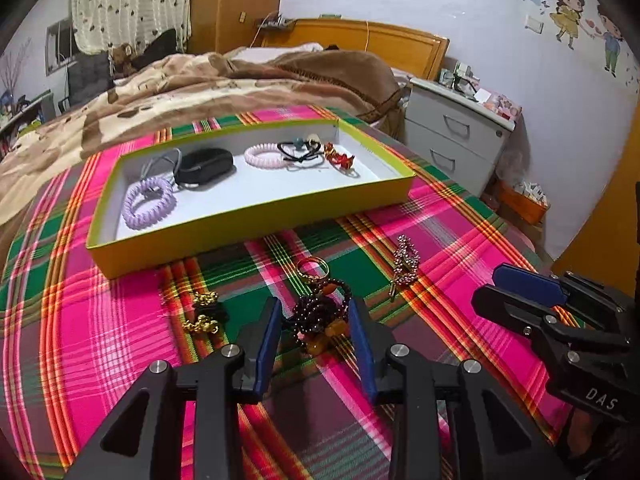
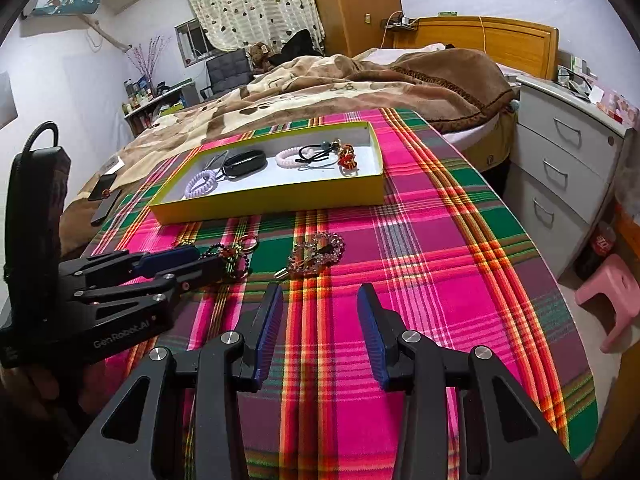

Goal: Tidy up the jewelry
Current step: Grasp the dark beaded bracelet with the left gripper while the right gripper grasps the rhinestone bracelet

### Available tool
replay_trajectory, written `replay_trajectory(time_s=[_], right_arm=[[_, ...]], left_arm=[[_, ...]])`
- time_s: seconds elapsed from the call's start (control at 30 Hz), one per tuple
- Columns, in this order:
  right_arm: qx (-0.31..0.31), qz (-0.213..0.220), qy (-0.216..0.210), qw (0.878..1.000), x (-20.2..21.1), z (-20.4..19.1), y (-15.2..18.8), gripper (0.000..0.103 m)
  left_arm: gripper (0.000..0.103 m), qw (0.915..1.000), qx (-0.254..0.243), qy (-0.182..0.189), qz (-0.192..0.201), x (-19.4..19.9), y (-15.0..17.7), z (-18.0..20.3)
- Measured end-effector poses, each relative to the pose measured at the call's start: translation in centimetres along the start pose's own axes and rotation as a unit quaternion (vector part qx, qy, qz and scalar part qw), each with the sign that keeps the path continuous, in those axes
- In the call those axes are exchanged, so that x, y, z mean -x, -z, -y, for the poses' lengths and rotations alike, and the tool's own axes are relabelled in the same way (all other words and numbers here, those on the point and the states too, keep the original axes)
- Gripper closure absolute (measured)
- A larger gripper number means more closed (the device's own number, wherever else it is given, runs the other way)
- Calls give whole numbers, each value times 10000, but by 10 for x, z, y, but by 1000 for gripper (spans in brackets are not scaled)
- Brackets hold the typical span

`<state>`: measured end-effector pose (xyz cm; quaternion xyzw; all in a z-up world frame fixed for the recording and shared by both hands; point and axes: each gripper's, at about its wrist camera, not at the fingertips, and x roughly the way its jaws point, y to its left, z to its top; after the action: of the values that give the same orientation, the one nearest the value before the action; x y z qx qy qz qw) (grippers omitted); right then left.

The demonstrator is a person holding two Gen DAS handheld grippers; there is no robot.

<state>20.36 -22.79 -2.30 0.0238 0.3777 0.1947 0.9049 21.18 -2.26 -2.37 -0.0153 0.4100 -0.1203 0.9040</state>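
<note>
The person is holding the left gripper low over the checked cloth on the bench, and its jaws are standing wide, one on each side of the dark beaded bracelet. The bracelet is lying between the blue pads, but the pads are not pressing on it, so it is not being held yet. It is lying bunched, with its length running away from the jaws toward the yellow-walled tray, and a gold ring is resting at its far end. The right gripper is hovering over bare cloth with jaws wide and empty; the sparkly hair clip is lying ahead of it, clearly apart. So the left hand is the nearer one to the bracelet, and I think closing there is the next step. The tray, beyond the loose pieces, is already keeping a purple coil tie, a pink coil tie and a black case. Two small gold pieces are waiting left of the bracelet.
</note>
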Motion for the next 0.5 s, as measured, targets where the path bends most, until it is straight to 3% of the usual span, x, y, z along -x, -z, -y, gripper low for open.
replay_trajectory(time_s=[0.13, 0.2, 0.5], right_arm=[[-66, -78, -50, 9999, -7, 0, -2, 63], [-121, -125, -85, 9998, -11, 0, -5, 63], [-446, -341, -222, 9982, -34, -3, -18, 63]], left_arm=[[73, 9998, 110, 64, -145, -7, 1, -3], [79, 9998, 165, 77, -112, -5, 1, -5], [84, 9990, 391, 62, 191, 18, 11, -15]])
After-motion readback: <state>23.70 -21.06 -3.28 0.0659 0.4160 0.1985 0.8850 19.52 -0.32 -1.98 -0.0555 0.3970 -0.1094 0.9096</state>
